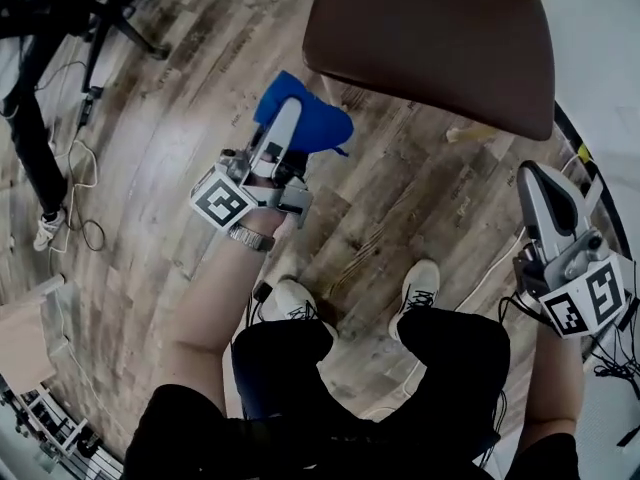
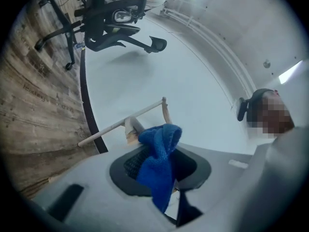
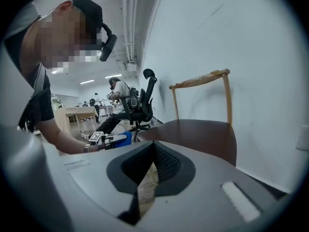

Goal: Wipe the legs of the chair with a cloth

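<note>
The chair's brown seat fills the top right of the head view, with a bit of a pale wooden leg showing under its near edge. My left gripper is shut on a blue cloth just left of the seat's near corner, above the wood floor. In the left gripper view the blue cloth hangs bunched between the jaws, and a pale wooden rail and leg lie close beyond it. My right gripper is held at the right, shut and empty; its view shows the chair seat and wooden backrest.
The person's white shoes stand on the plank floor below the chair. Cables and a black stand base lie at the left. A black office chair stands farther off. A white wall runs at the right.
</note>
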Available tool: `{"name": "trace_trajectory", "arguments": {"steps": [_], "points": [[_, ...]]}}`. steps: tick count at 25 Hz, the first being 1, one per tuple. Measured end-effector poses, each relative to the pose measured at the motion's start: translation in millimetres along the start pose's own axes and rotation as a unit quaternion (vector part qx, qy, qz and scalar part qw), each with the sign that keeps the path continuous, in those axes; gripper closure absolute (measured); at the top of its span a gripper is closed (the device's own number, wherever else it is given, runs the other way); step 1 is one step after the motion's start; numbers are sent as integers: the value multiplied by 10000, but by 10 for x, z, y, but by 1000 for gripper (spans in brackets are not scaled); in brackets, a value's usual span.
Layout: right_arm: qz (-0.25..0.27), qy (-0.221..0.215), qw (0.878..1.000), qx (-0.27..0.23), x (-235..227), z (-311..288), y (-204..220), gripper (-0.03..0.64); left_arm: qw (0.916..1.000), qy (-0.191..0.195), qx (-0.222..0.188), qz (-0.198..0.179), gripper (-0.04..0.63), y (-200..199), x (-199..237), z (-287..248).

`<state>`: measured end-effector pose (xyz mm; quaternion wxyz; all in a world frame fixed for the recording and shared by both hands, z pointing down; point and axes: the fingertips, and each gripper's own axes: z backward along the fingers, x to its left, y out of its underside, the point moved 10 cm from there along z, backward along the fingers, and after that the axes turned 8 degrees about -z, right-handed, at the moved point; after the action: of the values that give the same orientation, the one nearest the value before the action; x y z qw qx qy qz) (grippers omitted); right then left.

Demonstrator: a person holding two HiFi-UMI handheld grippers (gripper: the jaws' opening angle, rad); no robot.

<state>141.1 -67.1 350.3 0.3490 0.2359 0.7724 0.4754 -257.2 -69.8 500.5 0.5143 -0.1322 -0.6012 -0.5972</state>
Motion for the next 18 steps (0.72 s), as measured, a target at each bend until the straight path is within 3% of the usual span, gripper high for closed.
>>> {"name": "trace_trajectory", "arguments": {"steps": [6, 14, 18], "points": [[259, 53, 9992, -297, -264, -195, 325, 609, 9957, 51, -402, 837, 503, 285, 604, -157], [460, -84, 9962, -733, -268, -240, 421, 609, 9910, 147, -664, 1153, 491, 555, 1091, -337], [504, -259, 9961, -675, -192, -331, 432, 609, 9931, -264, -577, 985, 495, 627, 1324, -298]]}}
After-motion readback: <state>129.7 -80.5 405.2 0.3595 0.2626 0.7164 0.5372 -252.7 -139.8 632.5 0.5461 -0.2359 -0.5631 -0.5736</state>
